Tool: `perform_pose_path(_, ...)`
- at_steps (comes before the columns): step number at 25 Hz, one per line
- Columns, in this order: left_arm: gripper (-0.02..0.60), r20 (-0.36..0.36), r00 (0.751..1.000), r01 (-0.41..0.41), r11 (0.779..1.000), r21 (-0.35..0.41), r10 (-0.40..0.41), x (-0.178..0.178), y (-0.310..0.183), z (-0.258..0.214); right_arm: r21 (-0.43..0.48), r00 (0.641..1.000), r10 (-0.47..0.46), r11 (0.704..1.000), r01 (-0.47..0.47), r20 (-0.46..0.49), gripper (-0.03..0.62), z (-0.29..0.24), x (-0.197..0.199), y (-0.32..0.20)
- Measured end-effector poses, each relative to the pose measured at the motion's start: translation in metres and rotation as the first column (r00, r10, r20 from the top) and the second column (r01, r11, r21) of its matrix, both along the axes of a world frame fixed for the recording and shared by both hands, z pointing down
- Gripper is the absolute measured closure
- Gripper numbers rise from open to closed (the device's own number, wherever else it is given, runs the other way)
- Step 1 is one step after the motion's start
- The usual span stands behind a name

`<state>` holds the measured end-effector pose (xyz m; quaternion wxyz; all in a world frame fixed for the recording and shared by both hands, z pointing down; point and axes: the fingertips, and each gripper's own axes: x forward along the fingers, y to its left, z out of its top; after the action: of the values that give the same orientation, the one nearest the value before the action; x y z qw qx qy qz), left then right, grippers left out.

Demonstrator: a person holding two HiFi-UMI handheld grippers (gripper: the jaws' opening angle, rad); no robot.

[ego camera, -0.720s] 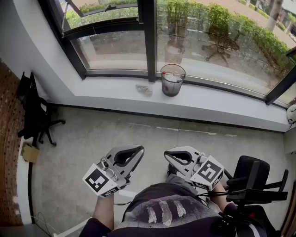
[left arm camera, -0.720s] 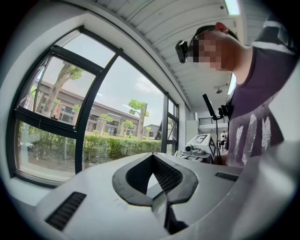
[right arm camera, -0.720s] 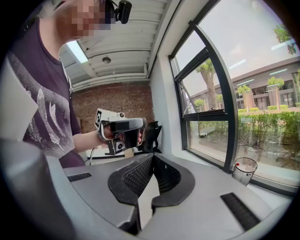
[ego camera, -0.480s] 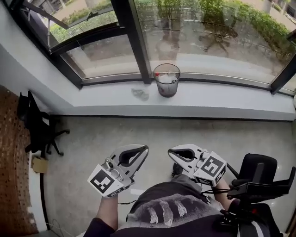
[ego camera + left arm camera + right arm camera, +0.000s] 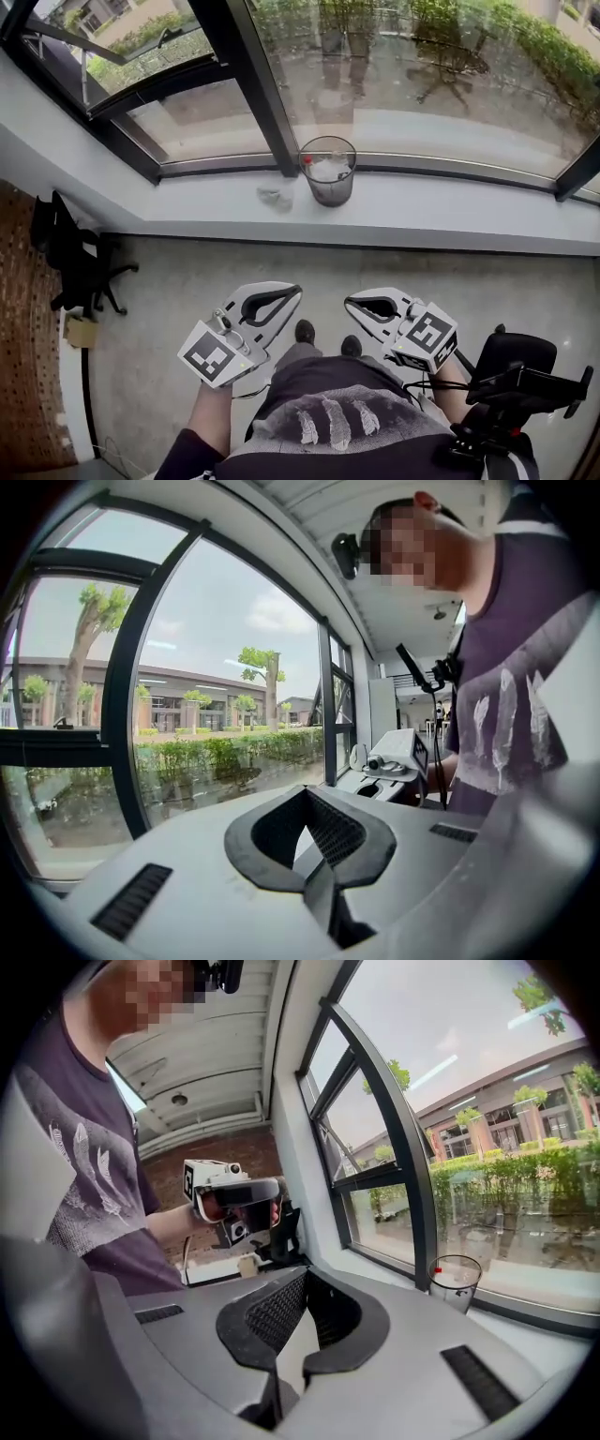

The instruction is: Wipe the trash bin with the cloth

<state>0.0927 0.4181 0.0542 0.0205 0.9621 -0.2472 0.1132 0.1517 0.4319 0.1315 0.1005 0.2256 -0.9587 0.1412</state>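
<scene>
Clear plastic makes the trash bin (image 5: 327, 171) hard to read: something pale with a red spot sits inside, perhaps crumpled waste. It stands on the window sill (image 5: 450, 211) at the foot of the dark window frame (image 5: 253, 84). The small grey cloth (image 5: 275, 197) lies just beside it on the left claw's side, too small to show detail. A black office chair (image 5: 80, 262) stands near the brick wall (image 5: 19, 356); another chair (image 5: 525, 370) is cut off at lower right. Well short of the sill, the left claw (image 5: 296, 291) and right claw (image 5: 348, 301) hang over the floor (image 5: 187, 272), each with jaws pressed together on nothing.
</scene>
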Motion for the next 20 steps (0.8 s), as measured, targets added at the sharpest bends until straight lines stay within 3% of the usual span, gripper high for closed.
perform_pose_path(7,0.589,-0.038,0.999,-0.013,1.0,0.012,0.014,0.004,-0.052,0.014,-0.039,0.997,0.031,0.999,-0.034,-0.07,0.594,0.021,0.015,-0.03)
perform_pose_path(13,0.589,-0.08,0.996,-0.033,0.999,0.023,0.034,-0.027,-0.127,0.014,-0.097,0.991,0.056,0.993,-0.069,-0.123,0.594,0.022,-0.011,-0.079)
perform_pose_path(20,0.589,-0.121,0.993,-0.009,1.0,-0.02,0.006,-0.083,-0.231,0.031,-0.171,0.96,-0.094,0.984,0.049,-0.265,0.594,0.026,-0.069,-0.157)
